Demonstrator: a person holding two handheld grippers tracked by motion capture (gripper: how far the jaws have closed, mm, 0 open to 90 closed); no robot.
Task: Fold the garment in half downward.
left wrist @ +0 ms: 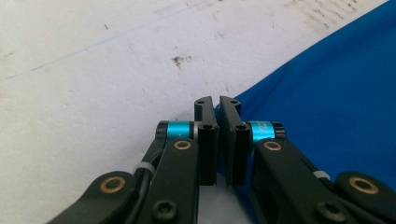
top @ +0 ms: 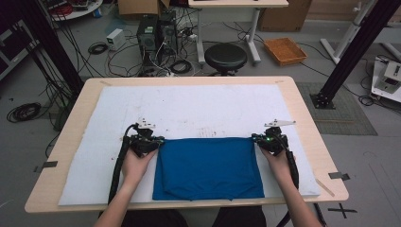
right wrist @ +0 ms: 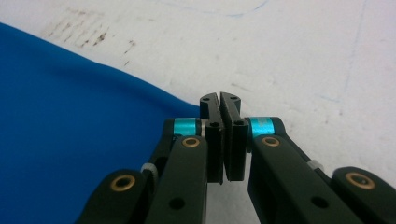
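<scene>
The folded blue cloth [top: 208, 168] lies on the white foam mat [top: 189, 106], toward its near edge. The left gripper [top: 158, 141] sits at its far left corner, the right gripper [top: 255, 138] at its far right.

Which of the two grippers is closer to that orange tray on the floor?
Right. The right gripper pinches the blue cloth's far right corner, below the orange tray; the left gripper pinches the far left corner.

No text, label, brand, number or sign can be read anywhere in these views.
</scene>
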